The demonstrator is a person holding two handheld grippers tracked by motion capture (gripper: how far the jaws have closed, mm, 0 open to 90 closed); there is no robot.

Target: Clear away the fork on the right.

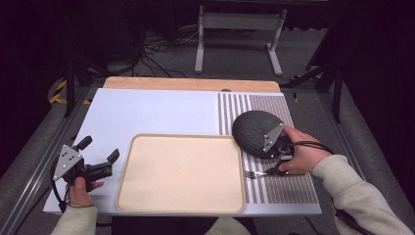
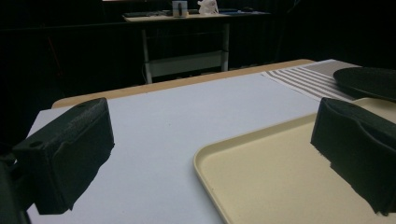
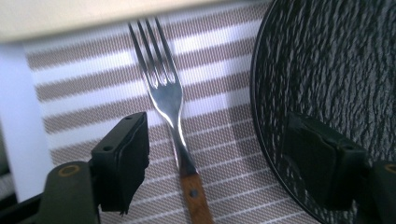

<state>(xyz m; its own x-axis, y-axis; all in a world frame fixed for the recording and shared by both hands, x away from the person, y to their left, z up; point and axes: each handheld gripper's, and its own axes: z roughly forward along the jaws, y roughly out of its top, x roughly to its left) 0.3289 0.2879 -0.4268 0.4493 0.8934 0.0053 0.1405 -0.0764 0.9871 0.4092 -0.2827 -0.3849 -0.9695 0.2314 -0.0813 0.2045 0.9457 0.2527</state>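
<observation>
Left gripper (image 1: 100, 164): we hold it low at the near left, jaws spread wide and level.
Right gripper (image 1: 274, 166): we hold it at the near right, tipped down, jaws parted.
Left hand (image 1: 80, 192): wrapped round the handle.
Right hand (image 1: 303, 154): closed over its gripper, sleeve trailing back.

Tray (image 1: 181, 172) is a plain cream beige, sitting on a pale lavender-white table cover (image 1: 156, 112). The placemat (image 1: 274, 183) has brown and white stripes. Plate (image 1: 254, 131) is near-black with a rough streaky texture. Fork (image 3: 169, 100) is shiny silver with a brown wooden handle. Both sleeves are off-white, gripper jaws matte black.
</observation>
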